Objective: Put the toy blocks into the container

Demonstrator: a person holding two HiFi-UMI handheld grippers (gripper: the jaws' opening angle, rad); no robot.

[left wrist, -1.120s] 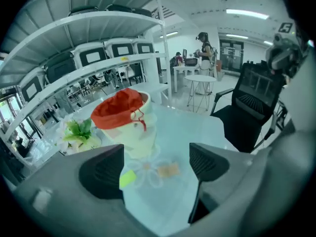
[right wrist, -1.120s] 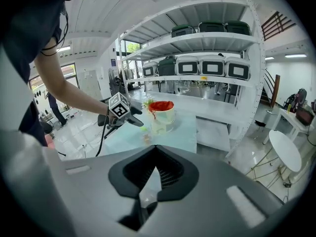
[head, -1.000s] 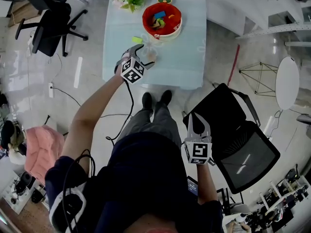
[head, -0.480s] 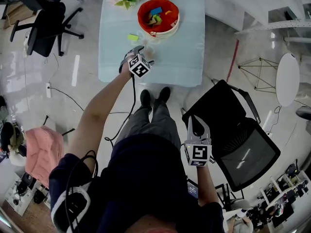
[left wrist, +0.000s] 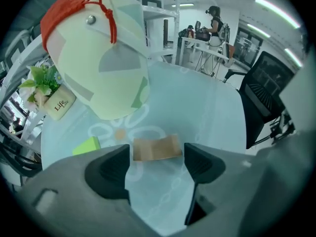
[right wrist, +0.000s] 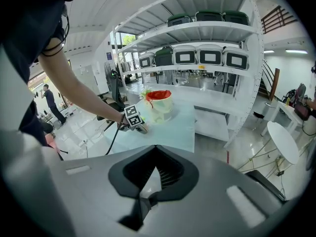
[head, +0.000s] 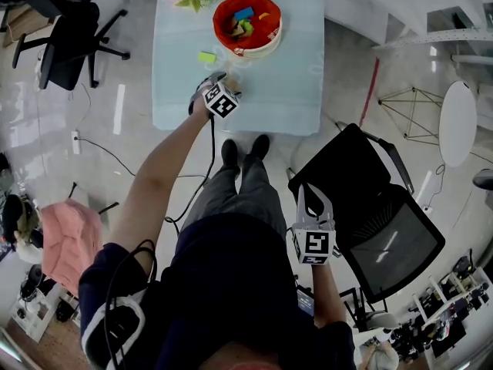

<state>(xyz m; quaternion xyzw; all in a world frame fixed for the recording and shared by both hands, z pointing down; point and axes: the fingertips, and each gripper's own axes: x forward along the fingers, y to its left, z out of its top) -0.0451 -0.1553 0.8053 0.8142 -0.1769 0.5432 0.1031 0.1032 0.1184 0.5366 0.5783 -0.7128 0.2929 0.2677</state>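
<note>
we are at the pick-up: the left gripper (left wrist: 157,164) has just been closing, its jaws apart around the tan block (left wrist: 157,148) on the table (left wrist: 197,107), near the container (left wrist: 98,68) (no pad touches yet). next, we judge, squeeze and lift. the right gripper (right wrist: 155,149) idles, jaws together.

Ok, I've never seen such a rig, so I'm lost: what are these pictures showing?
A person holds a two-jaw gripper in each hand. One picture comes from a camera on their head, looking down; the others from cameras on the grippers. On the table lie a tan block and a green block, near a red-lined container holding blocks. The left gripper has just been closing its jaws around the tan block, not yet pressing it. The right gripper hangs shut and empty by their side.
</note>
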